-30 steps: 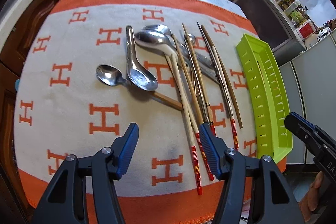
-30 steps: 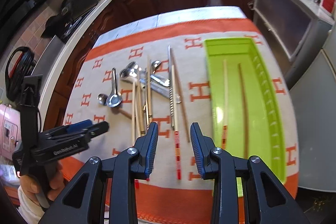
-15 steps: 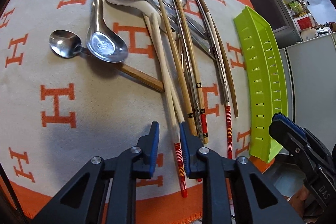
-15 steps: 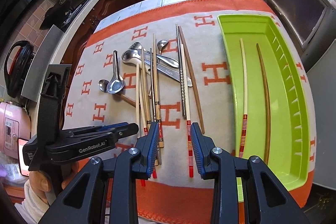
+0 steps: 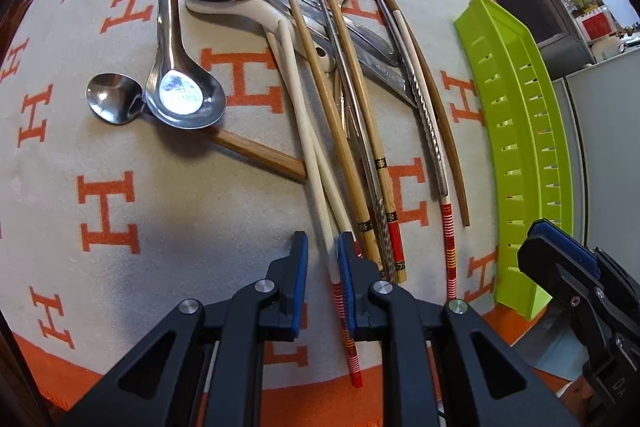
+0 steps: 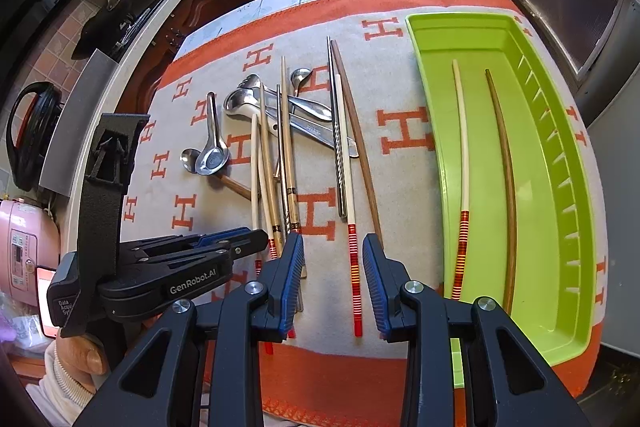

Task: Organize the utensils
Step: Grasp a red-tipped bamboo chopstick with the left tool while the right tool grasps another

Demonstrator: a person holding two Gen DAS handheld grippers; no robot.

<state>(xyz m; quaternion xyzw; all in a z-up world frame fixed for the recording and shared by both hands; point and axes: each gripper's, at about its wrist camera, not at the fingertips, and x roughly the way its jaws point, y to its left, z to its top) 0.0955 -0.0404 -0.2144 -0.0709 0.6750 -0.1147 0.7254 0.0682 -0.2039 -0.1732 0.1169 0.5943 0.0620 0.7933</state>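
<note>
A pile of chopsticks, spoons and a fork lies on a white cloth with orange H marks. My left gripper (image 5: pixel 322 255) is nearly shut around a white chopstick with a red-striped end (image 5: pixel 316 195), its pads beside it. My right gripper (image 6: pixel 332 267) is open, its fingers either side of another white red-striped chopstick (image 6: pixel 348 195) lying on the cloth. The green tray (image 6: pixel 560 227) at the right holds a white chopstick (image 6: pixel 462 155) and a brown chopstick (image 6: pixel 506 163). A steel soup spoon (image 5: pixel 180 83) and a small spoon (image 5: pixel 112 99) lie at the left.
The tray (image 5: pixel 516 131) stands at the cloth's right edge. The cloth's orange hem runs along the near table edge. A pink cooker (image 6: pixel 24 247) and a black kettle (image 6: pixel 32 135) stand on the counter left. Dark cabinets are behind.
My left gripper has dropped to the cloth and closed from wide open to a narrow gap around the white chopstick. My right gripper has come lower over its chopstick and opened slightly wider.
</note>
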